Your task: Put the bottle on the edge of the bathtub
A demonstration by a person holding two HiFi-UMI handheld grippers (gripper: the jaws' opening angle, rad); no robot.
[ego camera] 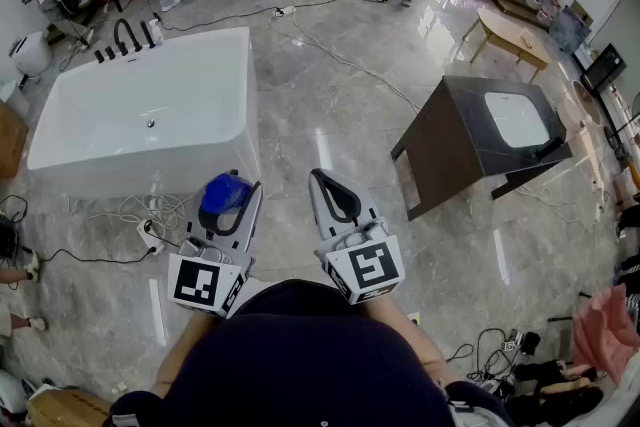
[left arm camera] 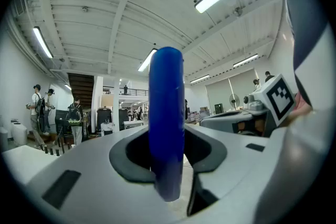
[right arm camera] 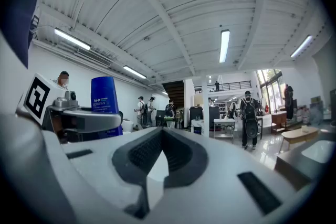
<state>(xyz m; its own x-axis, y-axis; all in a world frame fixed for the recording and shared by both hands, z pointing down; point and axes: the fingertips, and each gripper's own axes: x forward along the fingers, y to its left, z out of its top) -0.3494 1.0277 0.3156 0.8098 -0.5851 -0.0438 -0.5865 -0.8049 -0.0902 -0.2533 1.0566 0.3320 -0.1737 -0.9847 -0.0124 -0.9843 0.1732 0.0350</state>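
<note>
In the head view my left gripper [ego camera: 230, 205] is shut on a blue bottle [ego camera: 223, 192], held above the grey floor just off the near right corner of the white bathtub [ego camera: 238, 75]. The left gripper view shows the blue bottle [left arm camera: 166, 128] standing upright between the jaws of the left gripper [left arm camera: 169, 170], edge-on to the camera. My right gripper [ego camera: 330, 195] hangs beside it to the right, shut with nothing in it. The right gripper view shows the right gripper [right arm camera: 157, 162] with its tips together, and the blue bottle [right arm camera: 105, 101] at its left.
Black faucet fittings [ego camera: 125, 40] stand at the tub's far end. Cables and a power strip [ego camera: 150, 235] lie on the floor in front of the tub. A dark cabinet with a white basin [ego camera: 480, 140] stands to the right. Several people stand at the back.
</note>
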